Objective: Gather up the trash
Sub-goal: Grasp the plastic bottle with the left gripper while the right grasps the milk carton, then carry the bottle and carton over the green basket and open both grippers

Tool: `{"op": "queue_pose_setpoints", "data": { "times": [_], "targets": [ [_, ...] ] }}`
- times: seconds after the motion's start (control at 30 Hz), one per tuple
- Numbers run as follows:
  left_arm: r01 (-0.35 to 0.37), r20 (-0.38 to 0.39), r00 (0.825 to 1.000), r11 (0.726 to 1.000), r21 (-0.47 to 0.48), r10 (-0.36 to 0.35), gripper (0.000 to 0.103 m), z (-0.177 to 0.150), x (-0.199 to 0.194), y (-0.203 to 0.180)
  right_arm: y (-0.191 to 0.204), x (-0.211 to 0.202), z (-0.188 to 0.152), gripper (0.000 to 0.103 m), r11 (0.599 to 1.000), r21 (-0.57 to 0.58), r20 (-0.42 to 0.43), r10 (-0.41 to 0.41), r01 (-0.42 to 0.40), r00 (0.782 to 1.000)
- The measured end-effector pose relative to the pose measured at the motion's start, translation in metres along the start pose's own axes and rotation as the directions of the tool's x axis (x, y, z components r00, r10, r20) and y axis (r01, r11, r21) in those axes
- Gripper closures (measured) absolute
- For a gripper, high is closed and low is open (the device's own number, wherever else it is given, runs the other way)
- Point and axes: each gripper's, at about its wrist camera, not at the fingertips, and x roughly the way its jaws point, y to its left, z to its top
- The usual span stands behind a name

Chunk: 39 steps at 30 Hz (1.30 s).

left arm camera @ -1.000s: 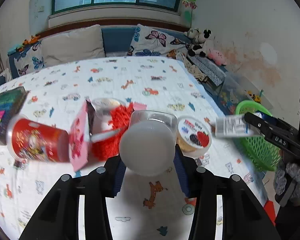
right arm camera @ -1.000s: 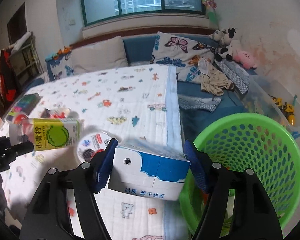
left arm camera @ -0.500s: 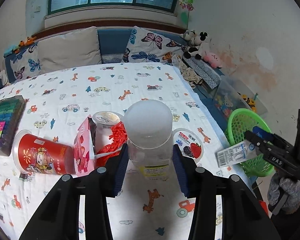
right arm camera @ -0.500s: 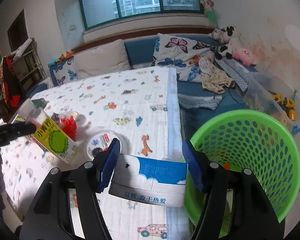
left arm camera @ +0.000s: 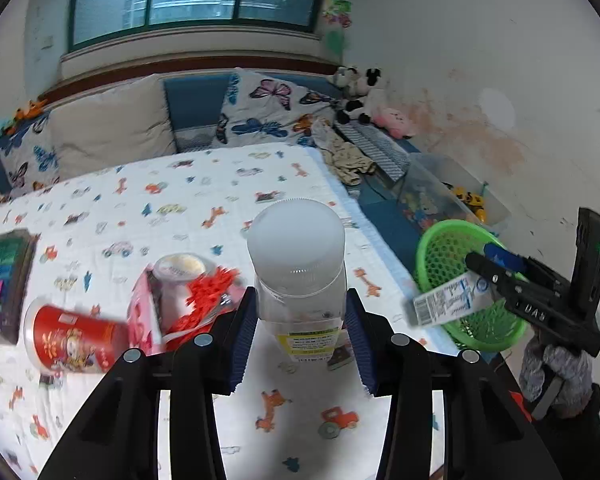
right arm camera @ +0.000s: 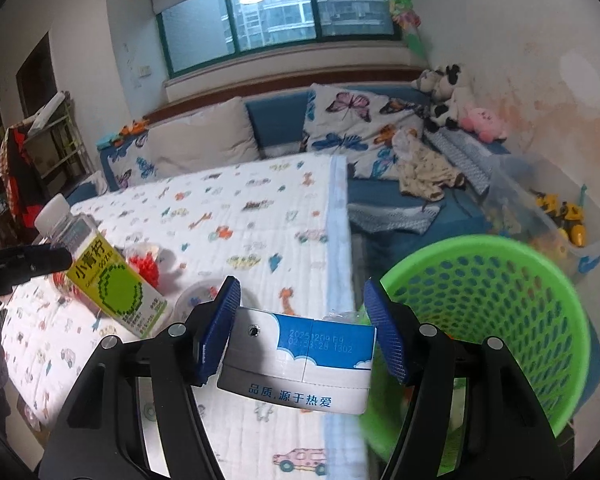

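Observation:
My left gripper (left arm camera: 300, 344) is shut on a clear plastic bottle (left arm camera: 300, 276) with a white cap and a yellow-green label, held upright above the bed; it also shows in the right wrist view (right arm camera: 104, 276). My right gripper (right arm camera: 300, 336) is shut on a blue-and-white milk carton (right arm camera: 300, 364), held at the bed's edge just left of the green basket (right arm camera: 500, 320). In the left wrist view the carton (left arm camera: 448, 304) hangs at the basket's (left arm camera: 460, 280) near rim.
On the patterned bed sheet (left arm camera: 180, 208) lie a red cup (left arm camera: 76, 340), a pink box (left arm camera: 140, 316), red shredded trash (left arm camera: 204, 296) and a round lid (right arm camera: 196, 296). A dark box (left arm camera: 0, 280) lies at the left. A clear toy bin (right arm camera: 560, 216) stands behind the basket.
My left gripper has lifted the bottle and tipped it upright. My right gripper has carried the carton closer to the basket rim.

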Motion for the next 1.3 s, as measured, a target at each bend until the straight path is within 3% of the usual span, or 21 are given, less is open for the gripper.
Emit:
{"op": "queue_pose_setpoints", "data": {
  "times": [0.3, 0.57, 0.97, 1.3],
  "targets": [
    [0.087, 0.015, 0.996, 0.993, 0.079, -0.089, 0.060, 0.026, 0.005, -0.050, -0.063, -0.014, -0.006, 0.039, 0.981, 0.046, -0.008, -0.190, 0.191, 0.982],
    [0.166, -0.010, 0.986, 0.977, 0.132, -0.166, 0.060, 0.043, 0.027, -0.097, -0.116, 0.001, -0.041, 0.039, 0.952, 0.126, -0.093, -0.270, 0.280, 0.958],
    [0.271, -0.070, 0.963, 0.936, 0.224, -0.262, 0.060, 0.055, 0.071, -0.172, -0.135, -0.001, -0.062, 0.033, 0.941, 0.200, -0.117, -0.255, 0.274, 0.960],
    [0.299, -0.146, 0.952, 0.913, 0.276, -0.268, 0.060, 0.045, 0.130, -0.213, -0.133, -0.036, -0.072, 0.031, 0.936, 0.233, -0.064, -0.257, 0.265, 0.964]
  ]
}}
